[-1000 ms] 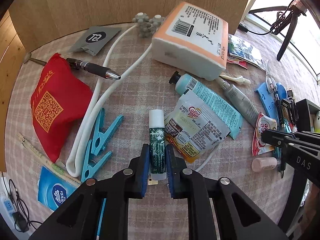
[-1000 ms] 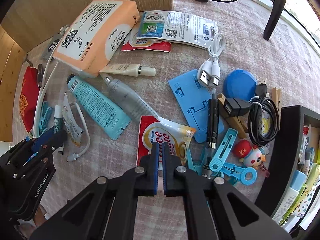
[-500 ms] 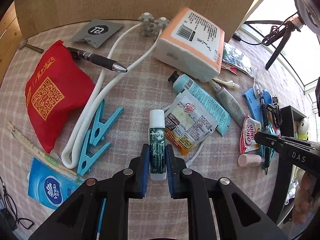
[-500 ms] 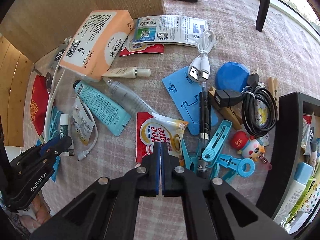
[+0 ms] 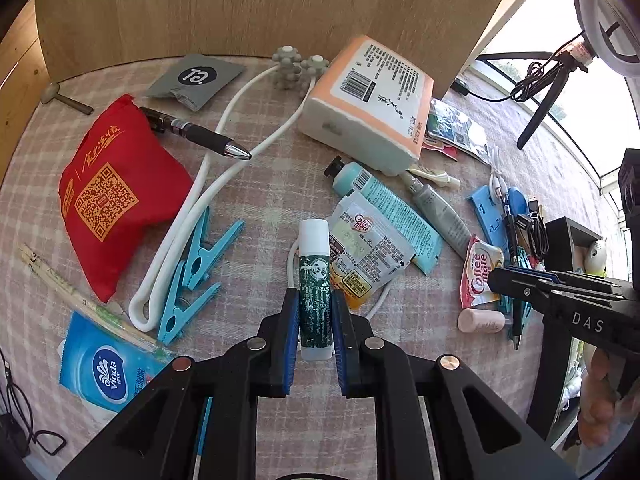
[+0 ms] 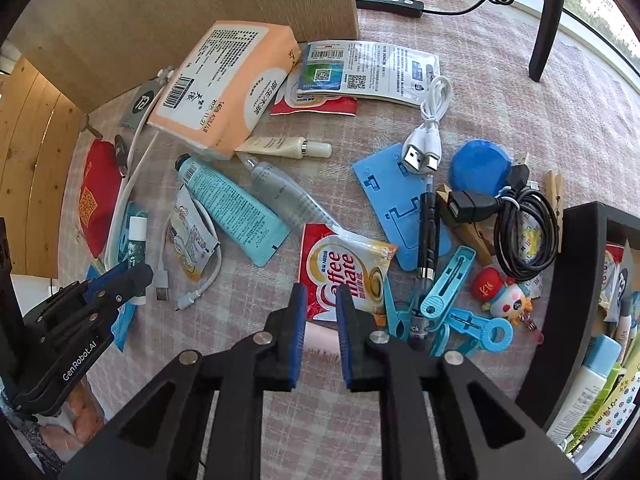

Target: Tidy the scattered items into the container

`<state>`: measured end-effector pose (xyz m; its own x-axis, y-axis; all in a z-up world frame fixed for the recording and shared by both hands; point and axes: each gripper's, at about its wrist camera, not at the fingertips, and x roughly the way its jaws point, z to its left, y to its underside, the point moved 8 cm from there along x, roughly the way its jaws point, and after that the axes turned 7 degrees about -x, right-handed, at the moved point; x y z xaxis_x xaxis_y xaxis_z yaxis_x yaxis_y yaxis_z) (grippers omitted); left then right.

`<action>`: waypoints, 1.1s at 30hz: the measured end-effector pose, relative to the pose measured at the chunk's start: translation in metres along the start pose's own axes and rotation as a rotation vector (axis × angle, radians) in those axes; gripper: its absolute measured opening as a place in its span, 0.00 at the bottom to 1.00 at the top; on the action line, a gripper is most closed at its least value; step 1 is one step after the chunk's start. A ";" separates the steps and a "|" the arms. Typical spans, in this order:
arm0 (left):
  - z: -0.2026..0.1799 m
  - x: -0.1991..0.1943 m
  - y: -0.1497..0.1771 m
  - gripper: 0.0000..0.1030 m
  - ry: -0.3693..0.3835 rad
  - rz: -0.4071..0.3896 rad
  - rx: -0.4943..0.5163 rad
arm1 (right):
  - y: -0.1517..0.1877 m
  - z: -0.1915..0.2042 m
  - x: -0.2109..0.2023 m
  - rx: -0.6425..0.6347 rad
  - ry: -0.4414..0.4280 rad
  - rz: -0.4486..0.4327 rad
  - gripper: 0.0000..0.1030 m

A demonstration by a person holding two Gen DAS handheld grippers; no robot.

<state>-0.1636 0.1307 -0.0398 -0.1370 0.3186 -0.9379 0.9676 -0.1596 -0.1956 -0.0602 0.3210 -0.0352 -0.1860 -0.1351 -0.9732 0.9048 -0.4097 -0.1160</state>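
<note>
My left gripper point(image 5: 315, 308) is shut on a green lip balm stick point(image 5: 315, 280) with a white cap, held above the checked cloth; it also shows in the right wrist view point(image 6: 136, 240). My right gripper point(image 6: 321, 300) is open and empty, its jaws a little apart above a pink tube point(image 6: 320, 338) and a red Coffee-mate sachet point(image 6: 344, 270). The pink tube also shows in the left wrist view point(image 5: 480, 321), below the right gripper point(image 5: 516, 276). The black container point(image 6: 576, 280) stands at the right, with several items inside.
Scattered on the cloth: an orange tissue pack point(image 5: 368, 100), a teal tube point(image 6: 232, 208), a red pouch point(image 5: 112, 192), blue clothes pegs point(image 5: 192, 280), a black pen point(image 5: 200, 136), a blue stand point(image 6: 400, 208), a black cable coil point(image 6: 524, 232), a small doll point(image 6: 504, 296). A wooden panel point(image 5: 240, 8) stands behind.
My right gripper has opened a little from shut. My left gripper has risen and drawn back with the lip balm, so more of the table shows.
</note>
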 end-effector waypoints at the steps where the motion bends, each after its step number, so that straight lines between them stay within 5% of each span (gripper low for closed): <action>1: -0.001 0.002 0.000 0.14 0.000 0.002 0.000 | -0.001 0.001 0.001 -0.011 0.009 -0.001 0.40; 10: -0.005 0.008 0.001 0.14 -0.004 0.004 -0.004 | -0.005 -0.008 0.013 -0.008 0.030 0.030 0.53; 19: -0.006 0.011 0.001 0.14 0.009 0.005 -0.015 | -0.019 -0.028 -0.013 0.017 0.044 0.027 0.53; 33: 0.007 0.011 0.000 0.14 0.024 0.015 -0.037 | -0.014 -0.057 0.004 0.048 0.013 0.083 0.54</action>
<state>-0.1661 0.1276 -0.0523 -0.1177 0.3386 -0.9335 0.9768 -0.1298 -0.1702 -0.0515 0.3773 -0.0487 -0.1059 -0.1584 -0.9817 0.8974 -0.4405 -0.0257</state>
